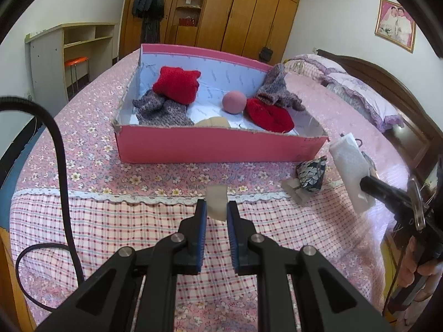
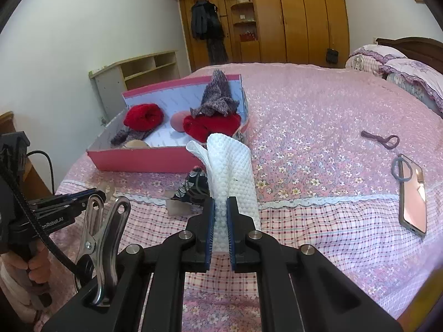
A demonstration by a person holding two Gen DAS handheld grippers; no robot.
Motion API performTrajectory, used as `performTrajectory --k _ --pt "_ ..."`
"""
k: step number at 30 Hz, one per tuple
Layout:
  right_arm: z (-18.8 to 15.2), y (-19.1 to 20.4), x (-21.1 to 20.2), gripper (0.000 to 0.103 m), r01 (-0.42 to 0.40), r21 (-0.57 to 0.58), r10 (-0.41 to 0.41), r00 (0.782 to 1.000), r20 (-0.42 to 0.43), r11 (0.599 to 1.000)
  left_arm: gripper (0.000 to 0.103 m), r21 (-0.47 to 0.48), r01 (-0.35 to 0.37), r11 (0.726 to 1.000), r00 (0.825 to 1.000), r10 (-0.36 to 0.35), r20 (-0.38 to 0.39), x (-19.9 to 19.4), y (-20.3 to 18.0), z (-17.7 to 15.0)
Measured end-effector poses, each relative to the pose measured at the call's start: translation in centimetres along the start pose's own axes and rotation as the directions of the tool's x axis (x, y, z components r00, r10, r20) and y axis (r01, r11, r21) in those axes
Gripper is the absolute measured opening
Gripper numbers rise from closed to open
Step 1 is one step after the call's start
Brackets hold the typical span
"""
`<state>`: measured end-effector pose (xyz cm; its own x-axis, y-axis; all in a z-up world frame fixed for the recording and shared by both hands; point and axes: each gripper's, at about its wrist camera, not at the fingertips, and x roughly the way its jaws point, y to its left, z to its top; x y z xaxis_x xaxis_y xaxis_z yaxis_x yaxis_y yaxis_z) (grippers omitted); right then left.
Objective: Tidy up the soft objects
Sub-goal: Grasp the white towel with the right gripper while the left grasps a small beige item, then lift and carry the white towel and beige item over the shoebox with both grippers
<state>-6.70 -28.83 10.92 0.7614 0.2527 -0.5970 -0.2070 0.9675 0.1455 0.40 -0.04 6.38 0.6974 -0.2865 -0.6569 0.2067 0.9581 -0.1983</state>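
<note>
White, dimpled cloth (image 2: 229,171) stands up from your right gripper (image 2: 220,221), whose jaws are clamped on its lower end. Your left gripper (image 1: 216,213) is closed on a small translucent pale piece (image 1: 217,200); what it is I cannot tell. Both loads hang above the near edge of the bed (image 1: 155,166), not yet over the box (image 1: 210,145).

The step in hand looks like carrying these to the pink box, which sits further along the bed, to the left in the right view. Keep both grips firm until you are past the near wall. The cloth is limp and tall, so it will likely flop; bring it in high and lower it into the free patch of floor near the pink ball (image 1: 234,102). Avoid dragging it across the red knits (image 1: 177,84) or the grey knit (image 1: 277,87) draped over the right wall, which could pull out. A dark patterned pouch (image 1: 311,175) lies just near the box's near right corner, still to be collected.

The bed wears a pink floral quilt with a lace band and a checked panel nearest you. A phone (image 2: 412,193) and a hair tie (image 2: 380,139) lie on the right. Wooden wardrobes (image 1: 249,8) fill the far wall, pillows (image 1: 360,91) the far right.
</note>
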Motion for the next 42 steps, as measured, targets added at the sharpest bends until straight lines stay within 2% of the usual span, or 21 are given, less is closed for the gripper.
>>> performTrajectory --k 11,23,42 --pt "0.6 1.6 -1.5 0.010 -0.029 -0.032 0.030 0.999 0.030 0.999 0.015 0.000 0.008 1.000 0.999 -0.008 0.039 -2.1 0.3 0.8" --pt "1.2 2.8 -1.5 0.010 -0.051 -0.069 0.054 0.998 0.039 0.996 0.015 0.009 -0.012 1.000 0.994 0.011 0.105 -3.3 0.9 4.4" --pt "1.8 3.5 -0.5 0.010 -0.060 -0.095 0.063 0.998 0.029 0.994 0.015 0.016 -0.052 0.999 0.993 0.050 0.108 -1.4 1.7 7.7"
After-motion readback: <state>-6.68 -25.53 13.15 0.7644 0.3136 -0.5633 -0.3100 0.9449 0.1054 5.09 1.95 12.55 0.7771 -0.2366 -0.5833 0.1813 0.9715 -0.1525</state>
